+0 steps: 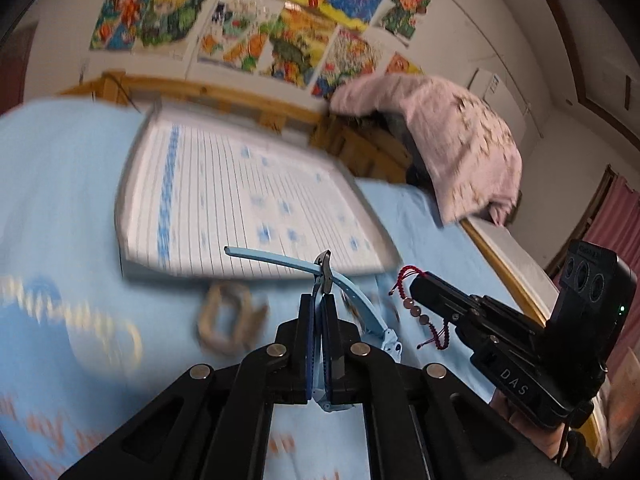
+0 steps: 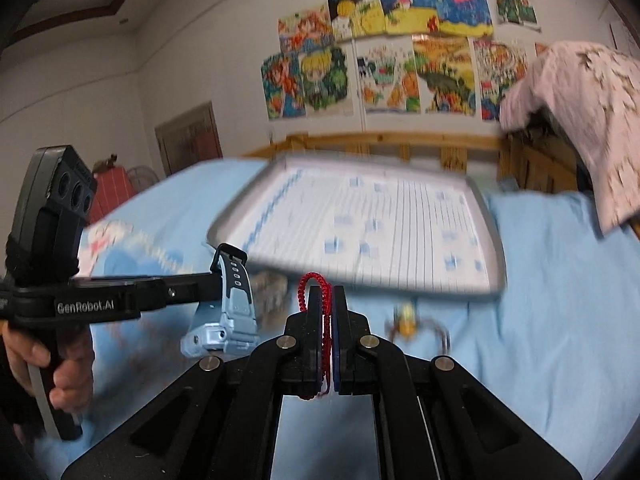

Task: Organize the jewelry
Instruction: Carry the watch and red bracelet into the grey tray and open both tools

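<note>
My left gripper (image 1: 320, 300) is shut on a light blue watch (image 1: 360, 300), held above the blue bedsheet; the watch also shows in the right wrist view (image 2: 228, 320). My right gripper (image 2: 327, 300) is shut on a red cord bracelet (image 2: 310, 284) with brown beads, which shows in the left wrist view (image 1: 416, 308) hanging from the right gripper's fingers (image 1: 436, 292). A white tray (image 1: 240, 196) with blue lines lies on the bed ahead, also in the right wrist view (image 2: 360, 224). A beaded beige bracelet (image 1: 228, 320) lies on the sheet before the tray.
A yellow-brown jewelry piece (image 2: 412, 320) lies on the sheet near the tray's front edge. A pink blanket (image 1: 452, 136) hangs over the wooden bed frame (image 1: 240, 92). Colourful pictures cover the wall behind. The view is motion-blurred.
</note>
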Demonstrator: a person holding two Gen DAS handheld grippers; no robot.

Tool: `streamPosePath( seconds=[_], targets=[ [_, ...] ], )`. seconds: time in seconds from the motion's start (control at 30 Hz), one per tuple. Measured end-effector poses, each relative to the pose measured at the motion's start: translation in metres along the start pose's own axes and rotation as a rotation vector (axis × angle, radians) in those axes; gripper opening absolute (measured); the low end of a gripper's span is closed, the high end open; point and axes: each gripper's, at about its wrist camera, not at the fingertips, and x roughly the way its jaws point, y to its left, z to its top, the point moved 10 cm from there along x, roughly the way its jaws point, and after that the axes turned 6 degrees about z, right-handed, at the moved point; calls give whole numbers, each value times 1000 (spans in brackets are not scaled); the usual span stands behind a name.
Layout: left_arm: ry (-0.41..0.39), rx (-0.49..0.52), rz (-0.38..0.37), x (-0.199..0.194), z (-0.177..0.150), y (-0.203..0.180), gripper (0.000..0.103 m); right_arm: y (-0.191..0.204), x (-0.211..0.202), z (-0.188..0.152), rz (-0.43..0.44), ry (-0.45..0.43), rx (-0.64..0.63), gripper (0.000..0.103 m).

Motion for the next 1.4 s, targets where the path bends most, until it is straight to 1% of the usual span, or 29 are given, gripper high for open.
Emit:
streamPosePath(
  seconds=[0.07, 0.17, 0.23, 0.33, 0.43, 0.53, 0.67, 0.77, 0.8, 0.83, 0.87, 0.9, 0.93, 0.97, 1.0, 1.03, 1.1, 1.13, 1.17, 1.2, 1.23, 1.33, 1.4],
  targets=[
    [-23, -4, 21, 10, 19, 7, 4, -2, 18, 17, 6, -16, 16, 4],
    [-49, -1, 56, 25, 38, 18, 4, -7, 50, 31, 18, -10, 56, 4],
    [-55, -10, 89, 41, 47, 31, 4, -12, 72, 35, 21, 4, 78, 4],
    [-44, -45, 108, 58, 53, 48, 4, -20, 102, 33, 18, 35, 104, 4],
    [-25, -78, 126, 74, 53, 63, 4, -25, 127, 27, 15, 78, 113, 4],
    [-5, -104, 144, 86, 48, 75, 4, -27, 143, 18, 12, 115, 117, 4],
    [19, -123, 160, 92, 41, 81, 4, -29, 148, 10, 5, 140, 125, 4],
    [30, -111, 183, 91, 37, 81, 5, -32, 148, 7, -10, 154, 129, 5],
    [29, -104, 189, 90, 36, 80, 7, -33, 146, 7, -13, 154, 130, 6],
    [27, -93, 195, 88, 34, 78, 13, -34, 144, 7, -19, 152, 131, 7],
    [23, -86, 201, 86, 34, 77, 18, -35, 141, 7, -25, 148, 131, 14],
    [13, -80, 207, 82, 33, 76, 26, -35, 135, 5, -29, 144, 130, 21],
    [-1, -78, 203, 78, 33, 74, 35, -35, 132, 5, -36, 136, 128, 34],
    [-14, -78, 199, 73, 32, 72, 40, -36, 128, 5, -44, 124, 125, 39],
    [-24, -80, 198, 70, 32, 72, 53, -36, 122, 6, -49, 112, 122, 39],
    [-40, -84, 196, 64, 32, 70, 61, -37, 117, 7, -53, 105, 121, 39],
    [-75, -85, 182, 50, 31, 65, 64, -37, 102, 9, -65, 74, 118, 39],
    [-89, -77, 179, 43, 30, 61, 69, -36, 96, 10, -68, 60, 117, 40],
    [-101, -71, 179, 38, 29, 59, 74, -36, 86, 12, -71, 38, 117, 47],
    [-121, -64, 182, 30, 27, 56, 84, -34, 74, 13, -72, 11, 117, 55],
    [-148, -58, 181, 20, 26, 52, 91, -33, 64, 15, -70, -15, 114, 58],
    [-215, -35, 172, -7, 20, 40, 100, -25, 31, 17, -77, -80, 95, 64],
    [-246, -14, 175, -22, 16, 33, 102, -18, 9, 15, -79, -113, 79, 71]
  ],
)
